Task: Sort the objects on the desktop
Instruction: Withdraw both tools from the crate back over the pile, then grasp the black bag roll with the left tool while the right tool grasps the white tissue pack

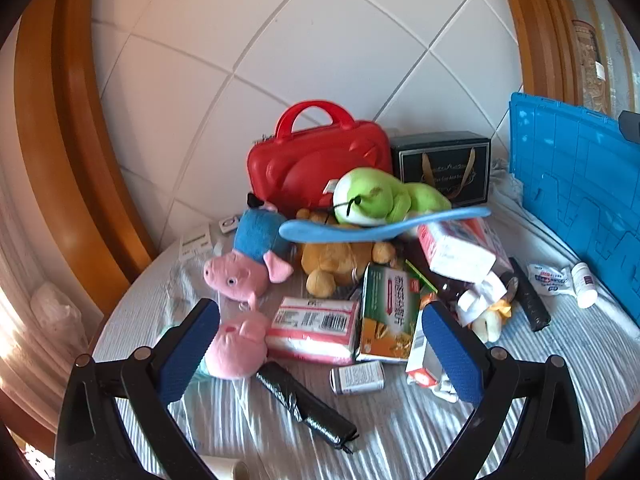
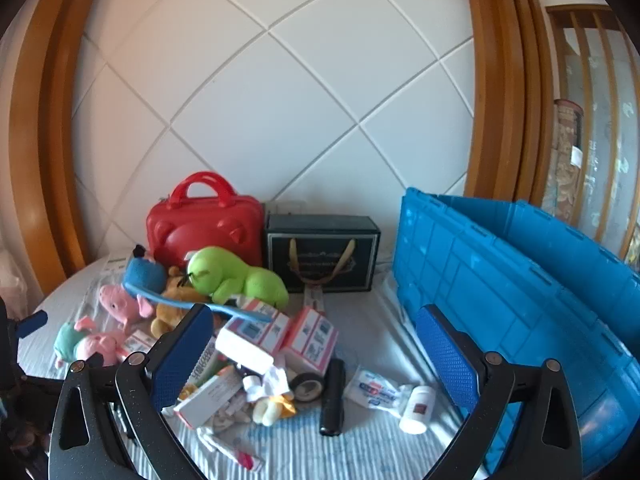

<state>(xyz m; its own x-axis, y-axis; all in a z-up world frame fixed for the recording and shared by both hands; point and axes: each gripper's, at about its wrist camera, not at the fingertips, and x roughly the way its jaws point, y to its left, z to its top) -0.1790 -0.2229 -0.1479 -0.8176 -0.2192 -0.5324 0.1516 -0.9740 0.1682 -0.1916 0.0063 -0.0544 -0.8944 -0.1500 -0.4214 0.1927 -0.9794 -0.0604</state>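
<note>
Both tongs, left [image 1: 320, 344] and right [image 2: 316, 354], gaped empty over your unsorted pile; next you needed the pink-and-white cardboard box [image 1: 314, 328].

Left wrist view hangs close over the toy pile [image 1: 340, 264], facing the wall. Right wrist view sits farther right, sharing that pile [image 2: 224, 320].

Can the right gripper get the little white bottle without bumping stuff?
Probably yes. The right gripper is open and empty, and the white bottle lies on the striped cloth with bare space around it, only a white packet beside it.
</note>
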